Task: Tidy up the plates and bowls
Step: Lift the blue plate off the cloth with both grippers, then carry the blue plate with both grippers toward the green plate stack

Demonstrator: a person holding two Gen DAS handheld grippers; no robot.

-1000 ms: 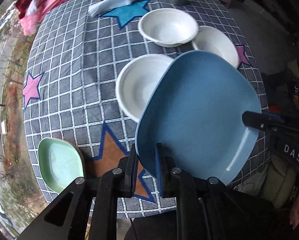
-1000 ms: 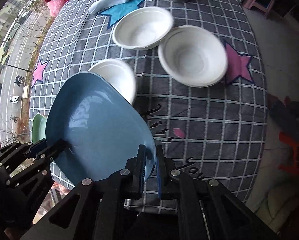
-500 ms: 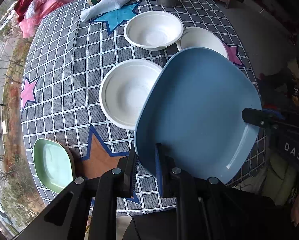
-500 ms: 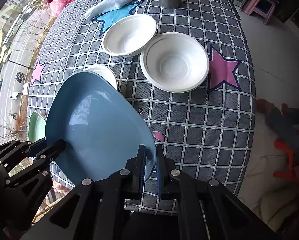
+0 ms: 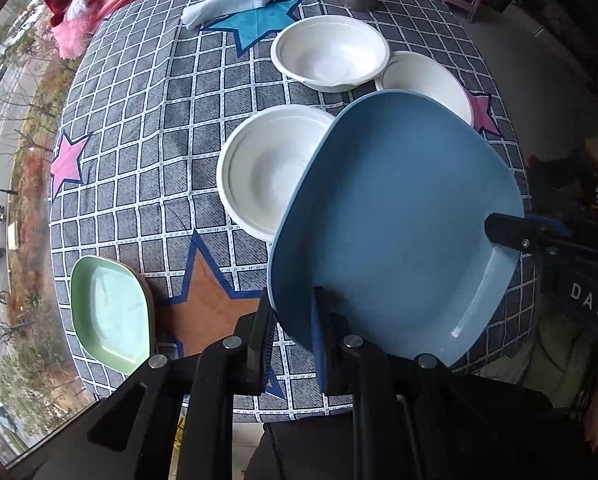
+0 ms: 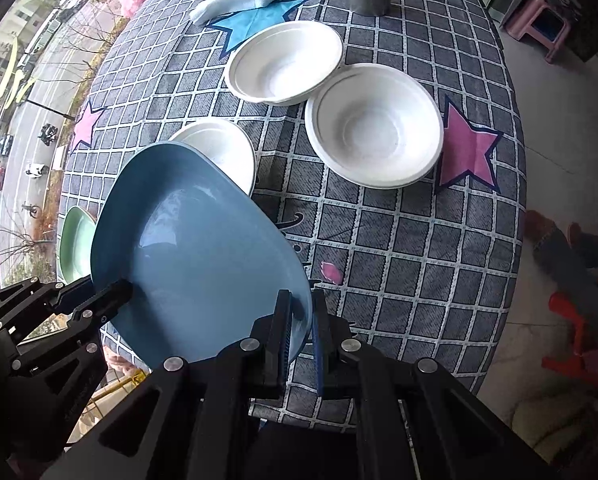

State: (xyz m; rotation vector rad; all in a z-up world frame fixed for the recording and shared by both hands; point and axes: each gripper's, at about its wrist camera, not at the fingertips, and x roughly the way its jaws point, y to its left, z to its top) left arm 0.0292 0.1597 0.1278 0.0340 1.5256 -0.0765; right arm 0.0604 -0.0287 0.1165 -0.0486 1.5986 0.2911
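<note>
You hold the blue plate [image 5: 395, 216] clamped by both the left gripper [image 5: 293, 344] and the right gripper [image 6: 299, 332], aloft and not yet stacked, with the green plate [image 5: 111, 312] and three white bowls [image 6: 373, 124] beyond it unsorted.

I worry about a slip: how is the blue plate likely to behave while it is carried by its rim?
The blue plate looks rigid: it shows no sag between the left gripper and right gripper, each shut on its rim. Its glossy surface suggests it may slide in the pads. Held tilted above the table, it would probably drop if either grip loosened.
</note>
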